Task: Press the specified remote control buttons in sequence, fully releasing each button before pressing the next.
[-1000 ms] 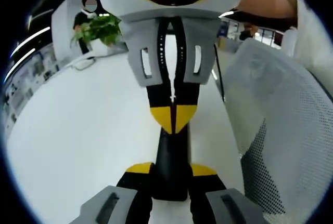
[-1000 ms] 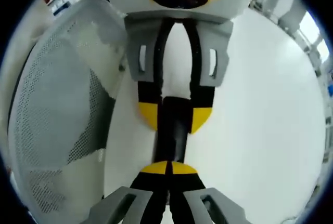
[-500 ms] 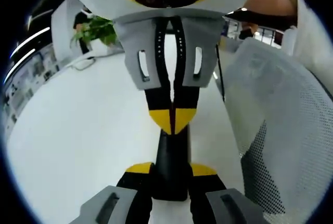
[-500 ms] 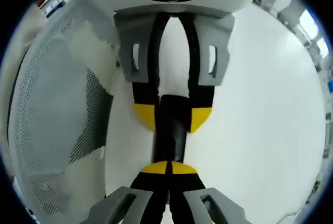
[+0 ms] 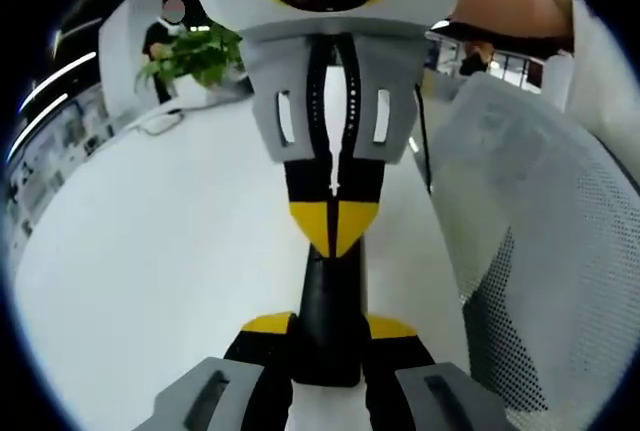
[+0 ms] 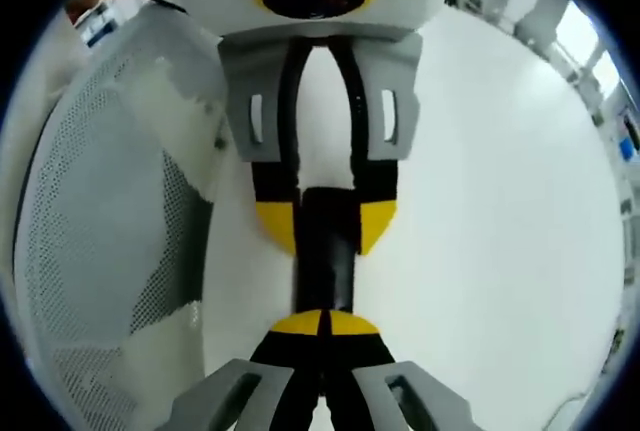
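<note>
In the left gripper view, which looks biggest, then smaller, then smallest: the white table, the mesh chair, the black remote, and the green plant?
1. White table
2. Mesh chair, though it sits close to the camera, so its true size is unsure
3. Black remote, held by the left gripper
4. Green plant, far off, so it only looks smallest

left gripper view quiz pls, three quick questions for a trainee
1. True or false: the left claw is shut on the black remote.
2. What comes in from the top of the view to the remote's far end? A) the right claw B) a bare finger C) a pen
3. What green thing stands far back on the white table?
Key: 1 true; 2 A; 3 a leafy plant.
</note>
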`<state>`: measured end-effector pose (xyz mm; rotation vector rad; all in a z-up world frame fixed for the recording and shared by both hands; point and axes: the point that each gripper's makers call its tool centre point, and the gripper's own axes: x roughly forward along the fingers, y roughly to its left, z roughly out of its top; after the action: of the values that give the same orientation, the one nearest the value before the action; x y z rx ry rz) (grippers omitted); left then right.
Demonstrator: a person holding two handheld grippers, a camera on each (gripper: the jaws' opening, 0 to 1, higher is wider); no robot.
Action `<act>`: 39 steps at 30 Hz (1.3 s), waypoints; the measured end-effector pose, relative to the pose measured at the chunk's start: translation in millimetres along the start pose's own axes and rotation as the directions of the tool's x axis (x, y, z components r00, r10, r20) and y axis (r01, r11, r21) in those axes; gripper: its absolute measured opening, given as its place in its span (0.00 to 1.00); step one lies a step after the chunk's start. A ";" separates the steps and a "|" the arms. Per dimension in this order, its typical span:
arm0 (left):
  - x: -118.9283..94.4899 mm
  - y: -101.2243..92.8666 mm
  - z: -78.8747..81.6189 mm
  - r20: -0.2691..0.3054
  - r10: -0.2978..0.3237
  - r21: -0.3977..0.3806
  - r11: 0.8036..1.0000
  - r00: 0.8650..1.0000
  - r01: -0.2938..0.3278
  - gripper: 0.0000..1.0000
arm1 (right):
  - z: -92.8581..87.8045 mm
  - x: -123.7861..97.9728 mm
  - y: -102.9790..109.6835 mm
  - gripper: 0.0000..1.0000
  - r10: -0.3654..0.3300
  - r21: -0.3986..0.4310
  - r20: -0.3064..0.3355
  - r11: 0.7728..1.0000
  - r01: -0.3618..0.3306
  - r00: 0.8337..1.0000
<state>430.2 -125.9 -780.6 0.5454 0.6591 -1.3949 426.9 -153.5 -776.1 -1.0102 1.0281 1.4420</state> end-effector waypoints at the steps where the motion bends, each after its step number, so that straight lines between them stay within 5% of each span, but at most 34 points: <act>1: 0.1 0.1 -0.1 0.000 0.000 0.000 1.000 1.000 0.000 0.25 | 0.2 -0.1 0.0 0.00 0.000 0.004 0.004 1.000 0.000 1.000; 24: -0.5 -0.1 0.4 -0.001 -0.001 -0.002 1.000 1.000 0.001 0.25 | 8.9 -29.2 1.6 0.00 -0.052 -0.040 0.071 0.998 0.055 0.996; 39: -1.0 -1.5 1.2 -0.003 0.001 0.000 1.000 1.000 -0.001 0.25 | 3.0 -9.4 13.5 0.00 -0.024 -0.060 0.049 0.998 0.027 0.999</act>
<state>428.8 -126.2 -779.0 0.5481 0.6612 -1.3934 414.2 -154.3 -765.2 -1.0239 0.9380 1.4775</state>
